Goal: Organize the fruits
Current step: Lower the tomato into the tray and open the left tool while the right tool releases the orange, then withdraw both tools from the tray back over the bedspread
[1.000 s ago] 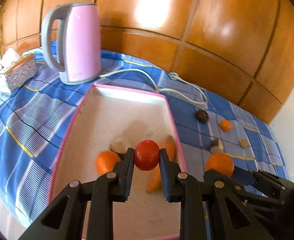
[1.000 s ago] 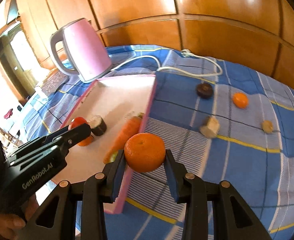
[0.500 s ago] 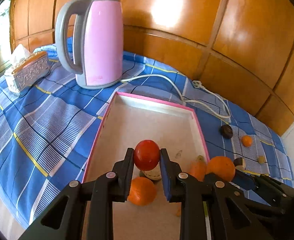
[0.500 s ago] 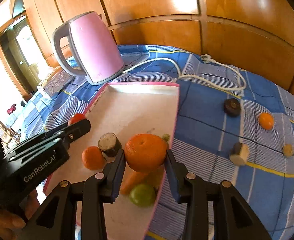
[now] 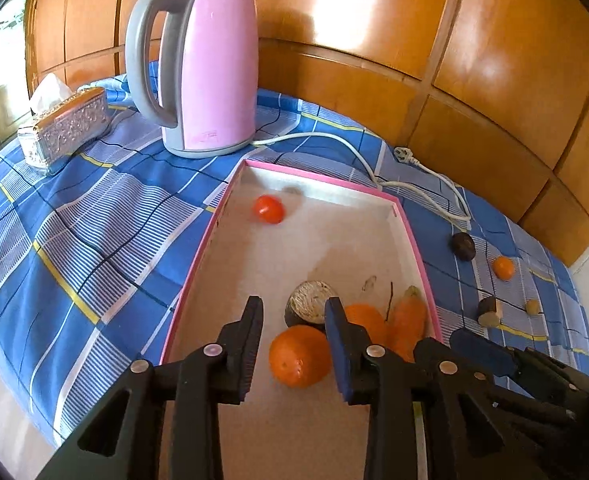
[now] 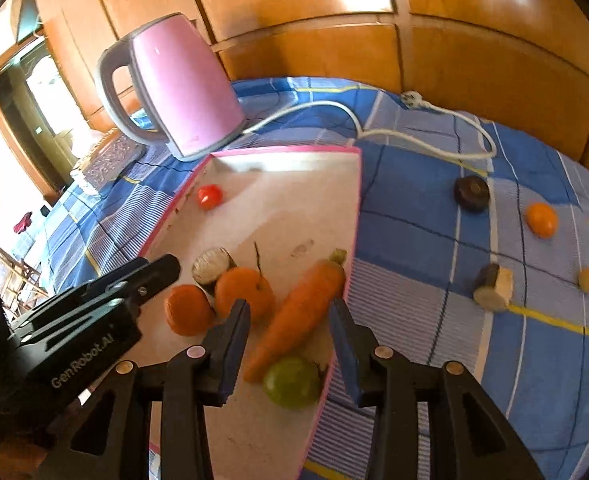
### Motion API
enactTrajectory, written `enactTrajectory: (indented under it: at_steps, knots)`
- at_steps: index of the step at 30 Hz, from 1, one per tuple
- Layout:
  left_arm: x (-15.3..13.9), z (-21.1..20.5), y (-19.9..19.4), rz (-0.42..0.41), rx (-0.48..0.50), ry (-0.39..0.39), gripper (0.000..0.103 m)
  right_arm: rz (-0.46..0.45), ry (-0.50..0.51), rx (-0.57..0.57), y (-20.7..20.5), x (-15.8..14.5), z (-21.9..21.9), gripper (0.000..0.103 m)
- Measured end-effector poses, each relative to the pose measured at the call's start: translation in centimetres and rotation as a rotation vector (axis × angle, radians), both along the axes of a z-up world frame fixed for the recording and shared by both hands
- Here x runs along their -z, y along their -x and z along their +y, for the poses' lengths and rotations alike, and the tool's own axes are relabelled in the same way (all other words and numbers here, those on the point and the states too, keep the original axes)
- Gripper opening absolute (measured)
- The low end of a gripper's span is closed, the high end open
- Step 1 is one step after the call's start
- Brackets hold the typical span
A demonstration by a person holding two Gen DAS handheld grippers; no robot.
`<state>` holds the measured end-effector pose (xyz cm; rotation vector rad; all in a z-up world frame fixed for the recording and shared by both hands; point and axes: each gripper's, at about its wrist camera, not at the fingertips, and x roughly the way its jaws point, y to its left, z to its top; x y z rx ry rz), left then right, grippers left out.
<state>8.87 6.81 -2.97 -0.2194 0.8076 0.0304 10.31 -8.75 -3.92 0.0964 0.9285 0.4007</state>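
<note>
A pink-rimmed tray [image 5: 410, 236] [image 6: 359, 184] lies on the blue checked cloth. In it are a red tomato [image 5: 269, 209] [image 6: 209, 196] at the far left, two oranges [image 5: 299, 356] [image 6: 245, 290] [image 6: 187, 309], a cut dark piece [image 5: 309, 304] [image 6: 210, 266], a carrot [image 6: 298, 312] [image 5: 408, 320] and a green fruit [image 6: 292, 380]. My left gripper [image 5: 294, 320] is open and empty above the near orange. My right gripper [image 6: 290, 316] is open and empty over the carrot. Outside the tray lie a dark round fruit [image 6: 471, 193], a small orange [image 6: 540, 219], a cut piece [image 6: 493, 287] and a small tan piece [image 6: 587, 280].
A pink kettle [image 5: 202, 68] [image 6: 174, 84] stands behind the tray, its white cord [image 5: 414, 172] trailing right along the wooden wall. A silver tissue box [image 5: 64, 128] sits at the far left. The cloth's edge drops off at the near left.
Both grippers opened. The tomato left the left gripper and now lies at the tray's far left. The orange left the right gripper and lies in the tray beside the other orange.
</note>
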Motion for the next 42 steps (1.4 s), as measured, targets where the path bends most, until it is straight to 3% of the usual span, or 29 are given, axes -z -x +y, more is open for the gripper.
enactTrajectory:
  at_steps: [20,42]
  knots:
    - [-0.4,-3.8,3.0,-0.011,0.090,-0.035,0.032,0.001,-0.002,0.083,3.0,-0.1,-3.1,0.042]
    - [-0.3,-8.9,3.3,-0.002,0.222,-0.051,0.032,0.044,-0.009,0.225,4.2,0.9,-8.2,0.042]
